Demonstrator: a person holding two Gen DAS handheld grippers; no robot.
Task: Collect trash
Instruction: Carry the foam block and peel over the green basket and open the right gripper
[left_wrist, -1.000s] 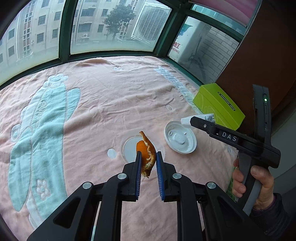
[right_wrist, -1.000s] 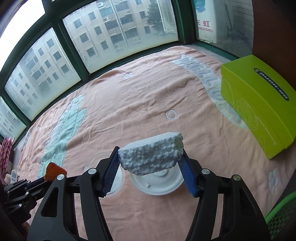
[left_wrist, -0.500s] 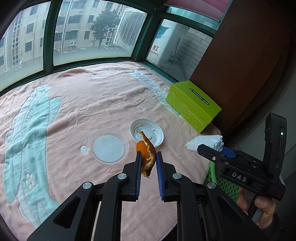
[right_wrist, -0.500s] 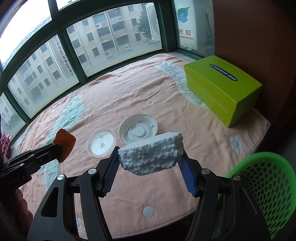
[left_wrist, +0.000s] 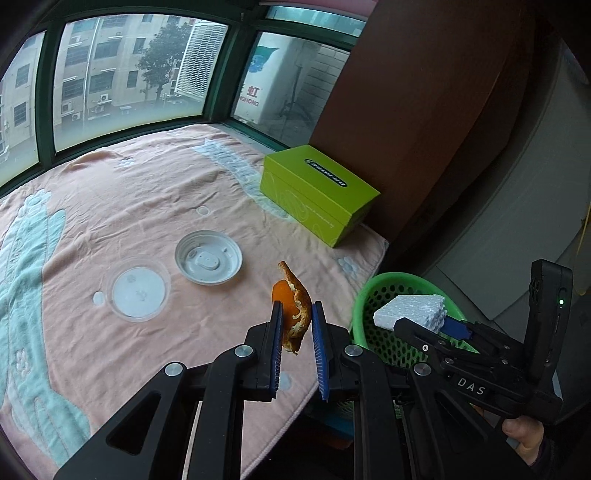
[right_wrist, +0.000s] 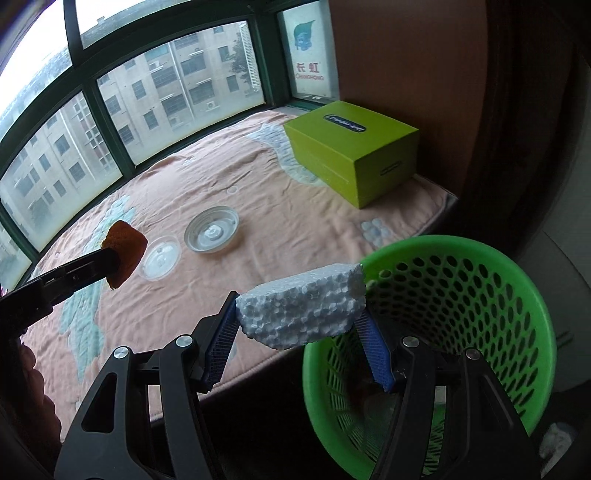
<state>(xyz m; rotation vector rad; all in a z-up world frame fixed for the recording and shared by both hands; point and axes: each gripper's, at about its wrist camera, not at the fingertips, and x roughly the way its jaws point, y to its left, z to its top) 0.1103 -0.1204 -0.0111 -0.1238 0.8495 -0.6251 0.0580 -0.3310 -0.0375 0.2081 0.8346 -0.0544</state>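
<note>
meanwhile the left gripper (left_wrist: 297, 319) pinched orange peel (left_wrist: 291, 310) above the blanket (left_wrist: 110, 206); the right gripper (right_wrist: 301, 325) clamped a foam chunk (right_wrist: 303, 308) at the green basket (right_wrist: 480, 266) rim, beyond two lids (left_wrist: 208, 256) and a green box (left_wrist: 317, 192).

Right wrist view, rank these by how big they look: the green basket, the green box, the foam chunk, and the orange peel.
1. Green basket, largest, though it sits nearest the camera.
2. Green box and foam chunk look about alike; the foam is much closer, so I won't rank them.
3. Orange peel, smallest.
</note>
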